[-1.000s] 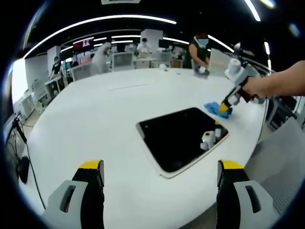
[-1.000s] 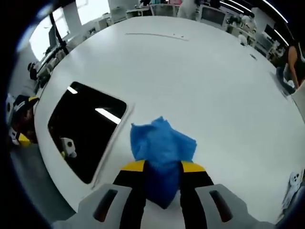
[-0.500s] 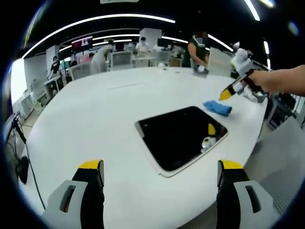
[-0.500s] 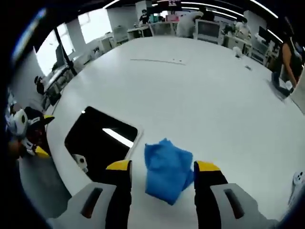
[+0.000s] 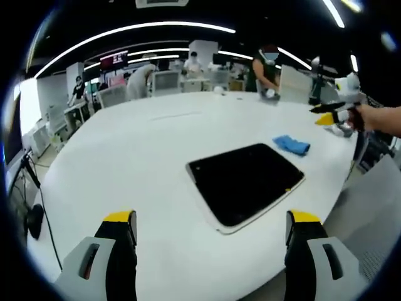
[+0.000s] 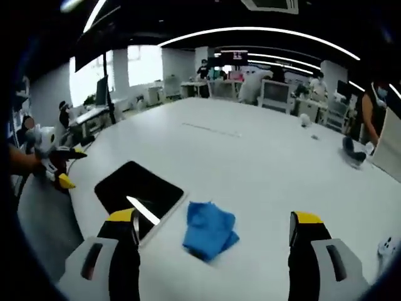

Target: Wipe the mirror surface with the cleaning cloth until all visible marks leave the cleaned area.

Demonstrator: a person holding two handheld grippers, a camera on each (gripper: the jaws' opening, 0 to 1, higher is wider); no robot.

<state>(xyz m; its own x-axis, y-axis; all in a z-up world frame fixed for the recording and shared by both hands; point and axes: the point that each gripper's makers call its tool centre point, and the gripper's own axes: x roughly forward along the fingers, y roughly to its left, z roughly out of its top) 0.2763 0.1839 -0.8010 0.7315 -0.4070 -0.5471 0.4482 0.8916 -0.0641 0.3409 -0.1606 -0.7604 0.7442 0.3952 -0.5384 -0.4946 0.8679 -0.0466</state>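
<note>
Blue cloth (image 6: 209, 230); black mirror (image 5: 245, 181), white frame; white table (image 5: 125, 169).

Both views are evenly bright, lit from above by long ceiling light strips (image 5: 135, 28) that the fisheye bends into arcs. A window (image 6: 88, 75) at the far left of the right gripper view is blown out white. The white table (image 5: 125, 163) shows soft, faint shadows and no harsh glare; the mirror (image 6: 141, 191) reflects one bright streak. Edges curve and darken strongly. Distant desks look soft, slightly blurred.
</note>
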